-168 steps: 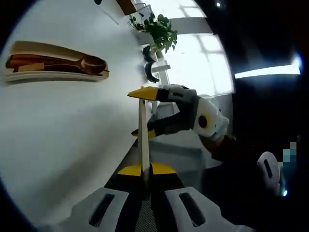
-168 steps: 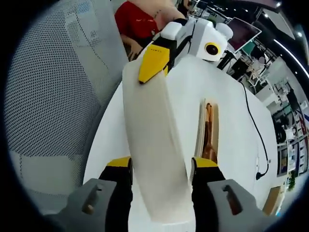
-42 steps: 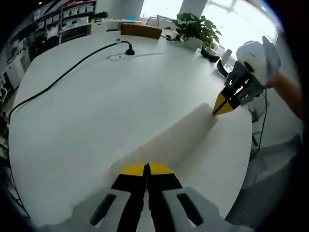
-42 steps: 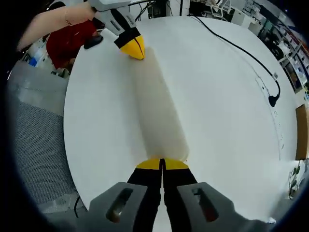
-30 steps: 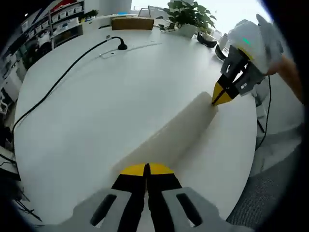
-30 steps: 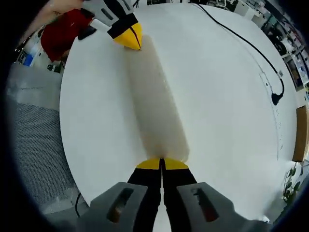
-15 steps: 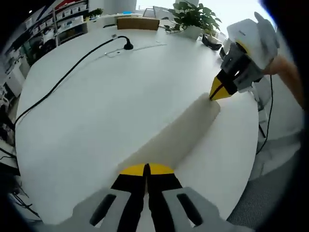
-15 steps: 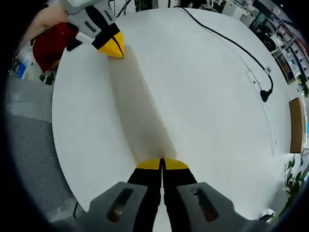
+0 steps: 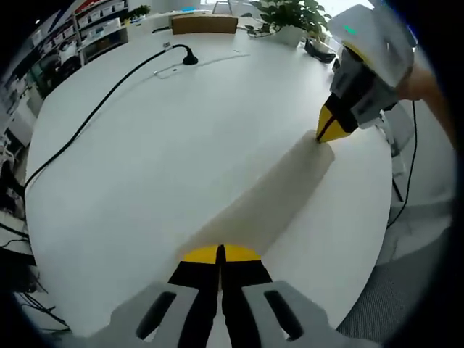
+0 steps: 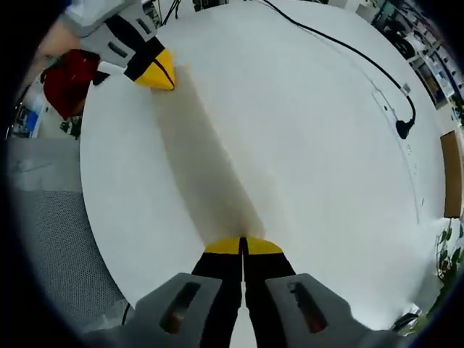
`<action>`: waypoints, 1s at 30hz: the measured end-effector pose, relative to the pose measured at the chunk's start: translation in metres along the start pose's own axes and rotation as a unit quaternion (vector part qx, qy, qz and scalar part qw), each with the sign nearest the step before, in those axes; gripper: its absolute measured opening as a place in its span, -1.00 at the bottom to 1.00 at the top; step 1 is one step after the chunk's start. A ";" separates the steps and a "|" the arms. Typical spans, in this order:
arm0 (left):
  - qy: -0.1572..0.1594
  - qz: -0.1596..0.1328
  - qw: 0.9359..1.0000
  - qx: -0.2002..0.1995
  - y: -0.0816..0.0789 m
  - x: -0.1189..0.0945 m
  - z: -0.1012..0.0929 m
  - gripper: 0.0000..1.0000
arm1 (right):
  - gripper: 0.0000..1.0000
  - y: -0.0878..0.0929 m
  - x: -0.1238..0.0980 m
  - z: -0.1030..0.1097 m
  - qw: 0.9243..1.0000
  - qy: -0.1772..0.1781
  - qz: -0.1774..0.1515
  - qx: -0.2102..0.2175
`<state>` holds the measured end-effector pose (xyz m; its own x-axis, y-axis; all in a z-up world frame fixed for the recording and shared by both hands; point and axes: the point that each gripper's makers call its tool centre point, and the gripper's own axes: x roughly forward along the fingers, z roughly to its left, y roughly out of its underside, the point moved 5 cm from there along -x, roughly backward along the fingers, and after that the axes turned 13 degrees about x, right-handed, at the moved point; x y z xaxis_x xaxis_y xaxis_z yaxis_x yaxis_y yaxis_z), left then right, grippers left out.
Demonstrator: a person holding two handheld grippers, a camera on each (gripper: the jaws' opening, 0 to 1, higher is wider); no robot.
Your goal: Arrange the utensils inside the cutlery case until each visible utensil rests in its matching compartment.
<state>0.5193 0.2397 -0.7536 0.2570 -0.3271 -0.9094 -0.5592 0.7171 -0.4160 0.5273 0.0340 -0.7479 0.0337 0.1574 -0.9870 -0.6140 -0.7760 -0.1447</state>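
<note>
A long cream panel (image 9: 264, 199) stretches flat just over the white round table (image 9: 145, 145); I cannot tell whether it touches the top. My left gripper (image 9: 220, 253) is shut on its near end in the left gripper view. At the far end the right gripper (image 9: 330, 133) pinches it with its yellow tips. In the right gripper view the same panel (image 10: 206, 170) runs away from my right gripper (image 10: 242, 246), which is shut on it. The left gripper (image 10: 158, 75) holds the far end there.
A black cable with a plug (image 9: 183, 55) crosses the far side of the table, near a wooden box (image 9: 204, 23) and a potted plant (image 9: 290, 14). A grey mesh chair (image 10: 43, 239) and something red (image 10: 67, 81) lie beyond the table's edge.
Some seconds ago the panel was held up on edge in the air; it now lies flat and low over the table. Over the last second both grippers stay shut on its ends, barely shifting.
</note>
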 end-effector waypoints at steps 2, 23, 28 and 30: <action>0.001 -0.001 1.000 -0.007 0.001 0.000 0.000 -1.00 | -1.00 -0.001 0.000 0.000 1.000 0.003 0.006 0.008; -0.048 0.012 0.964 0.263 0.028 -0.007 0.001 0.25 | -0.01 -0.003 0.003 0.020 0.968 0.001 -0.070 -0.240; -0.022 -0.014 0.970 0.242 0.016 0.007 -0.008 0.23 | -0.08 0.002 0.022 0.018 0.967 0.001 -0.056 -0.249; -0.018 -0.005 0.969 0.245 0.015 0.012 -0.008 0.16 | -0.08 0.004 0.023 0.015 0.958 0.005 -0.038 -0.286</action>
<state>0.5075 0.2419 -0.7710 0.2922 -0.3213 -0.9008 -0.1165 0.9229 -0.3670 0.5137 0.0439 -0.7704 0.0713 0.2238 -0.9720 -0.0779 -0.9703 -0.2291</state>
